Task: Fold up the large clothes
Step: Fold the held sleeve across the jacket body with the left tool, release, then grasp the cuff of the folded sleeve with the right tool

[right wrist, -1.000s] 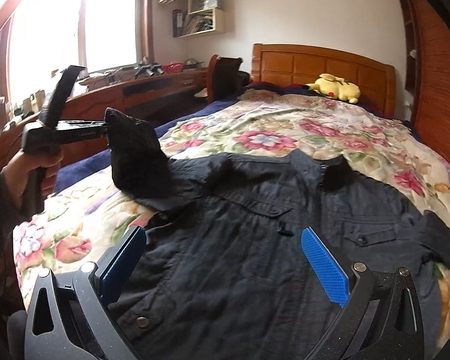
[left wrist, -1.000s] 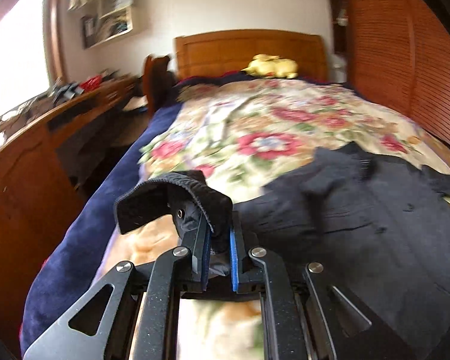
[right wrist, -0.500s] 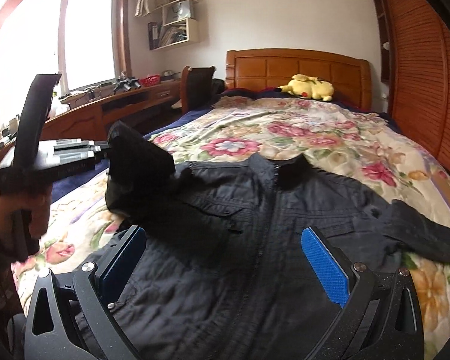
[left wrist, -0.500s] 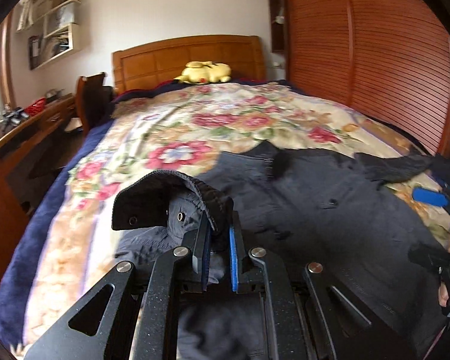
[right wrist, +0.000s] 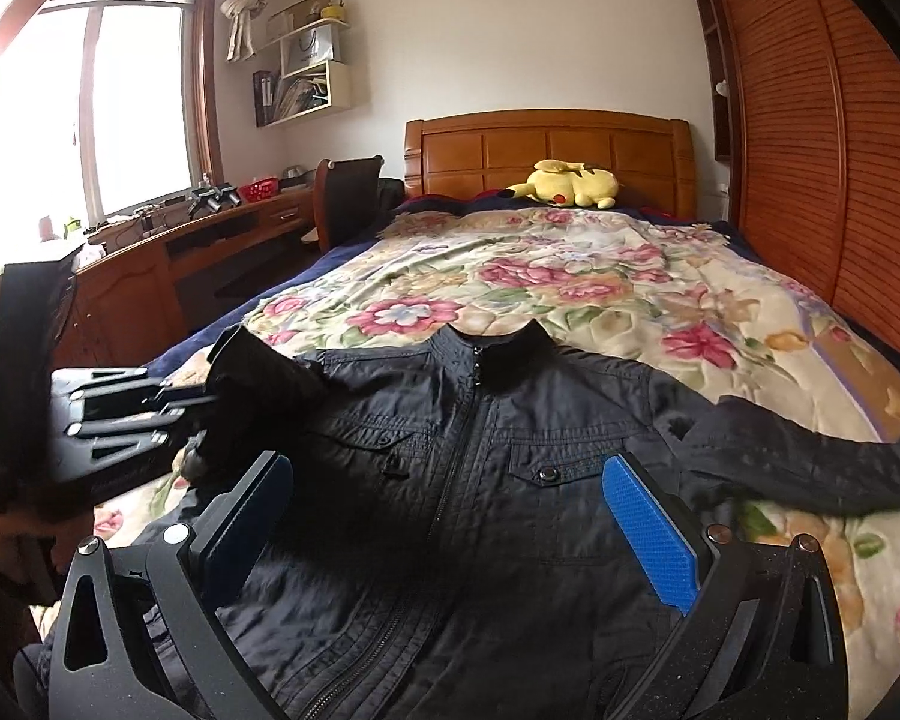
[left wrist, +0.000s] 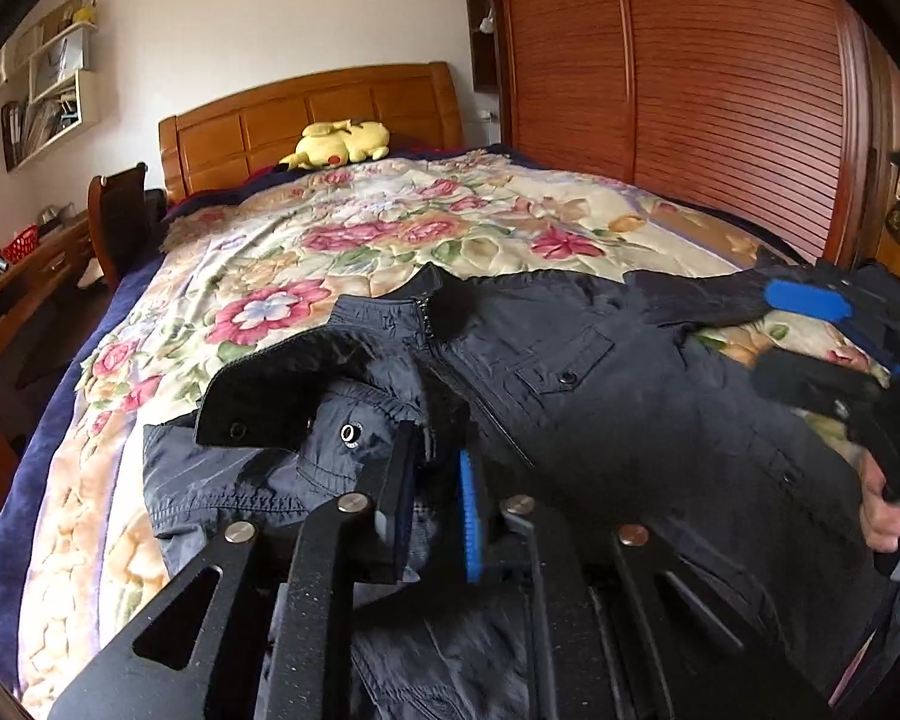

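A dark navy zip jacket lies face up on the floral bedspread, collar toward the headboard. My left gripper has its jaws slightly parted around the left sleeve cuff, which is folded in over the jacket's left side. The jacket also shows in the left wrist view. My right gripper is open and empty, hovering above the jacket's chest. The right sleeve lies stretched out to the right. The left gripper is visible in the right wrist view.
A yellow plush toy lies at the wooden headboard. A wooden desk and a chair stand left of the bed. A slatted wooden wardrobe lines the right side.
My left gripper has carried the sleeve cuff rightward over the jacket's front and lowered it. Its jaws have parted slightly. My right gripper has stayed open above the jacket.
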`<state>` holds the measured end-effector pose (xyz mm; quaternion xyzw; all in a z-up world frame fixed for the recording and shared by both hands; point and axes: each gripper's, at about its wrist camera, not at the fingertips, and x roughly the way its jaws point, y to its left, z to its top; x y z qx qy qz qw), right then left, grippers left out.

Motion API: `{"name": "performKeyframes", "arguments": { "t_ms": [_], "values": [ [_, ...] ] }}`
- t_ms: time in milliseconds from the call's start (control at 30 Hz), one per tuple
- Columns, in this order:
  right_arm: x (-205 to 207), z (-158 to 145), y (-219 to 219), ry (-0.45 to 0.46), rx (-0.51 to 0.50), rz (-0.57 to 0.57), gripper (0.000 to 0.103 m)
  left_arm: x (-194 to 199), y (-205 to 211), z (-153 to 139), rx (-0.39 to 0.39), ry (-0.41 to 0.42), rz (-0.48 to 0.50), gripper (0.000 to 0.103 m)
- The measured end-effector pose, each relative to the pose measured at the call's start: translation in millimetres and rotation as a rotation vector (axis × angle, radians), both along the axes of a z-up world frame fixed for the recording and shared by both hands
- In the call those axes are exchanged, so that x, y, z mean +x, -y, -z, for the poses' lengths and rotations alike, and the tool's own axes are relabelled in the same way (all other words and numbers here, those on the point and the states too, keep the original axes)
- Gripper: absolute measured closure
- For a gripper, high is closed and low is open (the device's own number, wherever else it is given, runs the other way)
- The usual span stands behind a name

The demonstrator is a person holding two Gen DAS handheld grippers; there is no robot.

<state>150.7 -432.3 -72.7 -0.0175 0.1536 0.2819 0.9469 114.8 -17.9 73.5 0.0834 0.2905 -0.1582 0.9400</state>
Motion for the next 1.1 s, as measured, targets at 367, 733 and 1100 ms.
{"name": "performKeyframes", "arguments": {
  "t_ms": [367,733,1100],
  "values": [
    [8.9,-0.2,-9.8,-0.012,-0.027,-0.026,0.000,-36.4,-23.8,7.2,-0.025,0.067,-0.004,0.021],
    [30.2,15.2,-35.3,-0.080,-0.054,-0.093,0.000,-44.0,-91.7,40.6,-0.088,0.016,-0.163,0.019],
    [61.1,53.7,-80.1,-0.219,-0.184,-0.252,0.012,-48.8,-123.3,66.9,-0.118,0.000,-0.231,0.018]
  ]
}}
